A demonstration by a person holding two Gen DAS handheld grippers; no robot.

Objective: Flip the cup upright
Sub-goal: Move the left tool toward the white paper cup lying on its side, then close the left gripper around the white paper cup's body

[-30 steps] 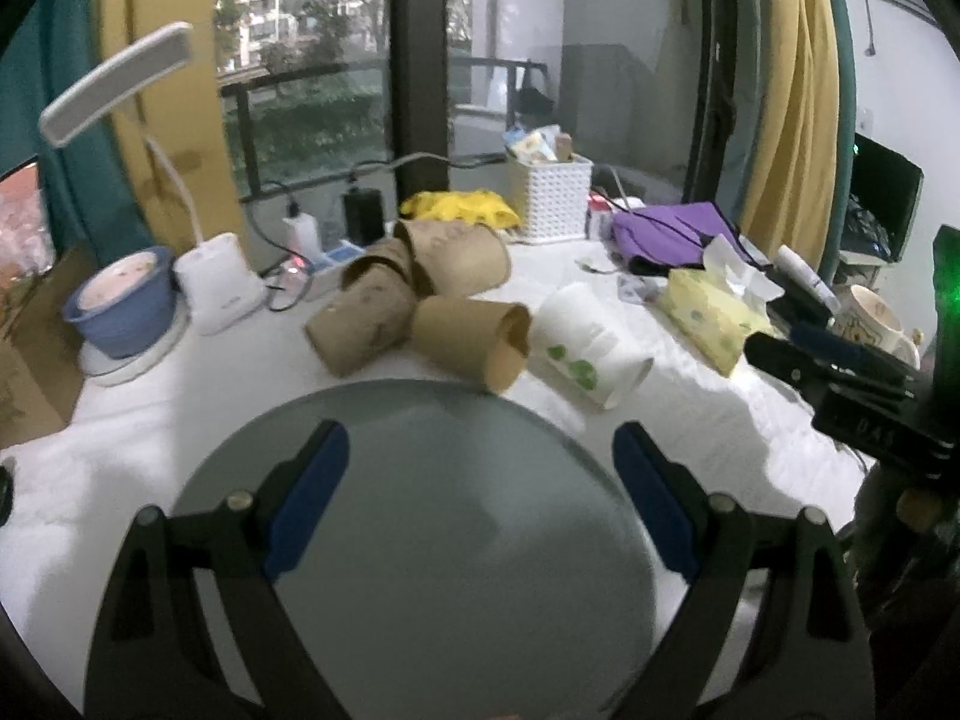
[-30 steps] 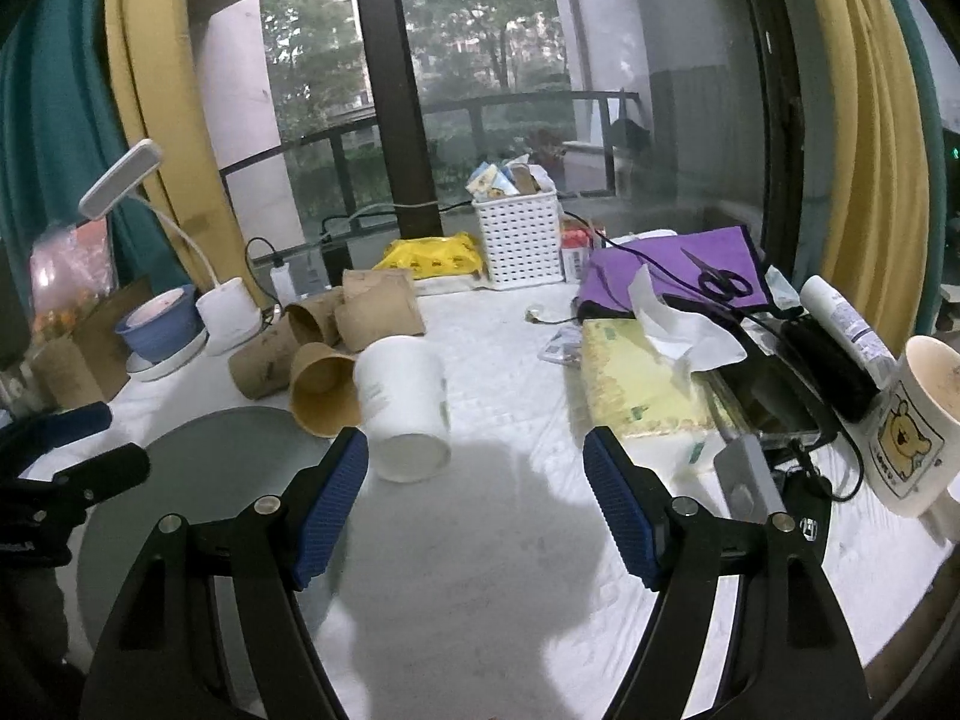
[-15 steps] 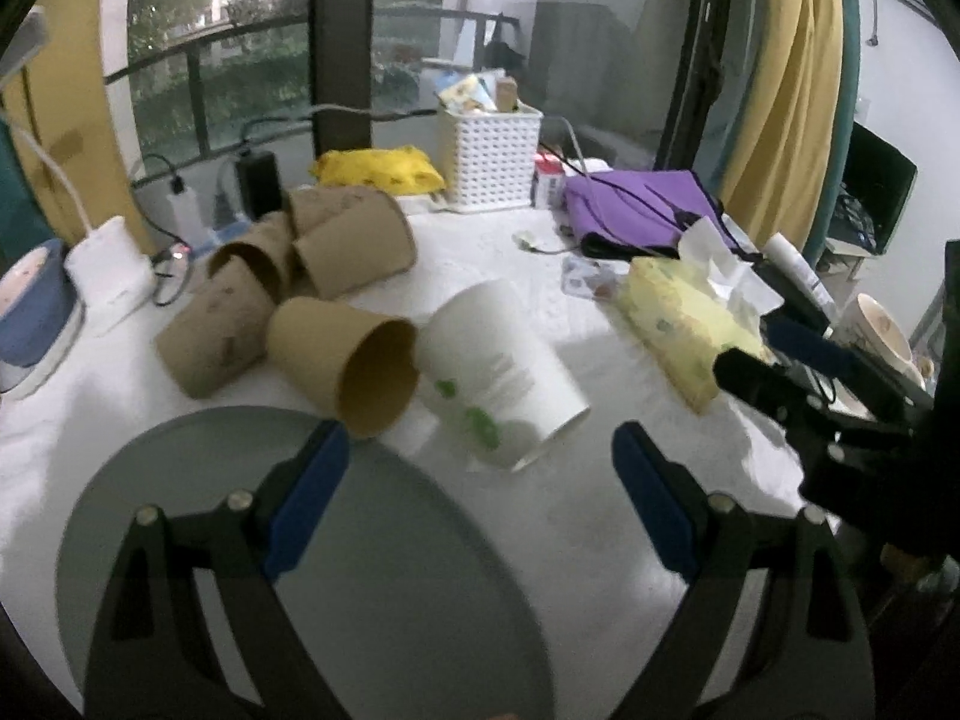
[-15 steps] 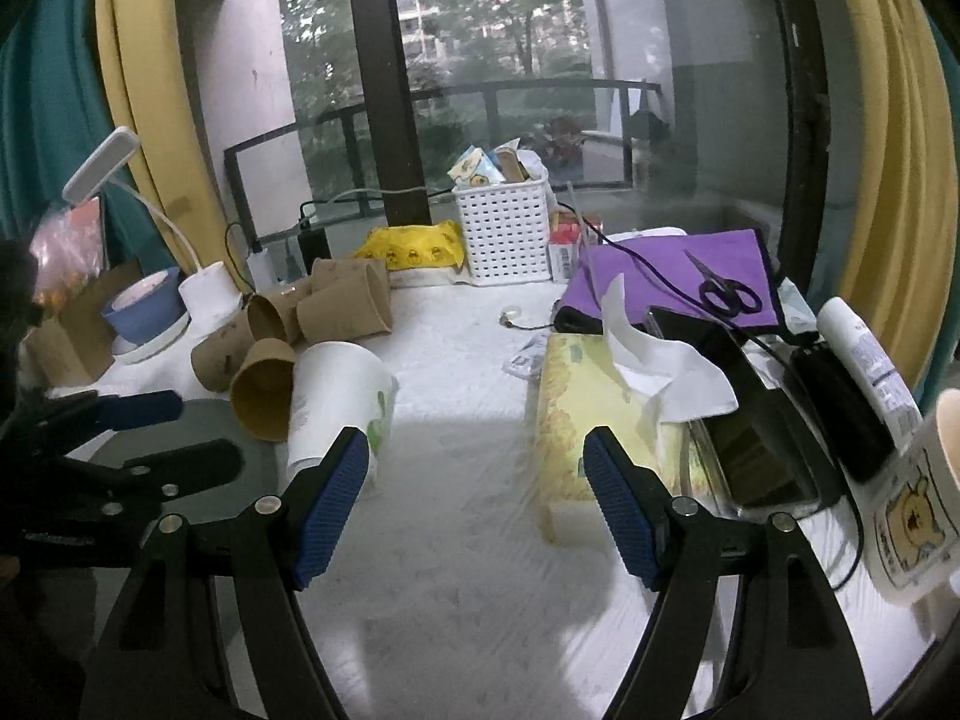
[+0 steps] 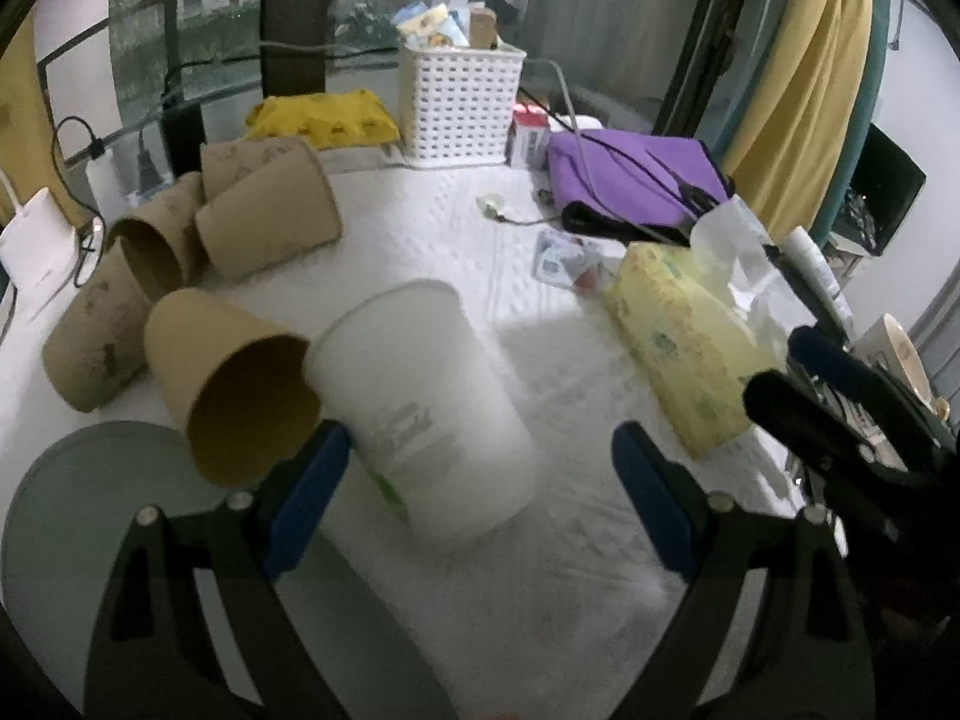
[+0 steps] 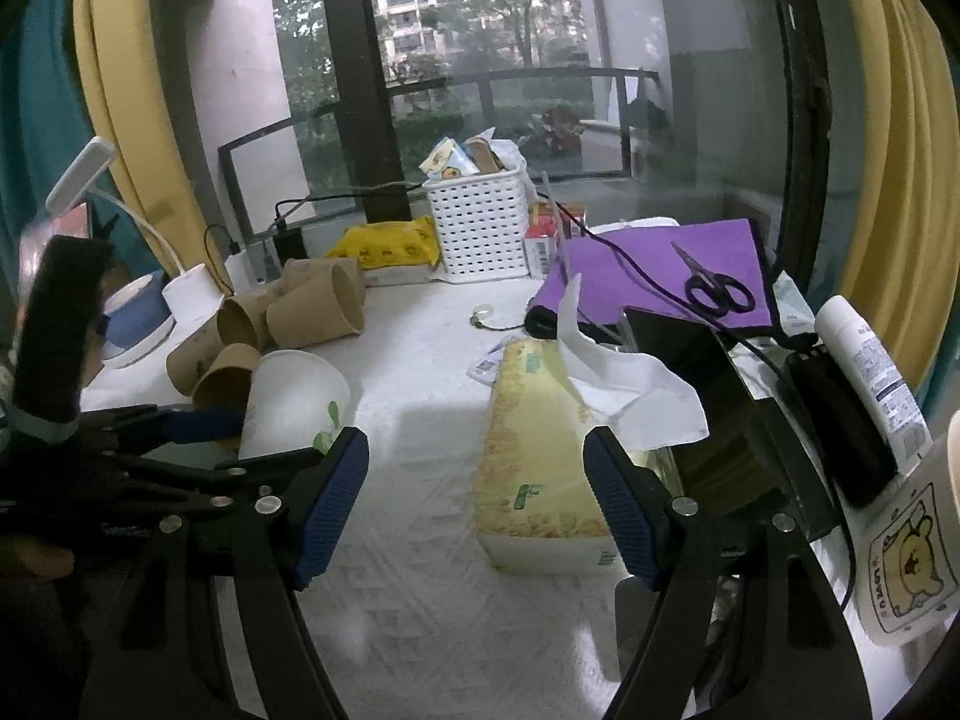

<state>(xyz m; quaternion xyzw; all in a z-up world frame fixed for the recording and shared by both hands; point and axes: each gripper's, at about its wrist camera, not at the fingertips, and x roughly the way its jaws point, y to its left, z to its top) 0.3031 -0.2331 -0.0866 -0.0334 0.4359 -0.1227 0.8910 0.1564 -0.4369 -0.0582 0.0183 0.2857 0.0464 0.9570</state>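
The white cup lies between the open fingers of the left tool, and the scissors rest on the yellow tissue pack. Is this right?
Not quite. The right wrist view shows the scissors resting on the purple cloth, not on the yellow tissue pack. The rest holds: in the left wrist view the white cup lies between the open fingers of the left tool.

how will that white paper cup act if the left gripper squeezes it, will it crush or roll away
The white paper cup looks thin-walled and empty, so it is probably light and would dent under a hard pinch. It sits upside down and tilted, leaning on a brown cup, so a nudge may tip it. The open left gripper straddles it.
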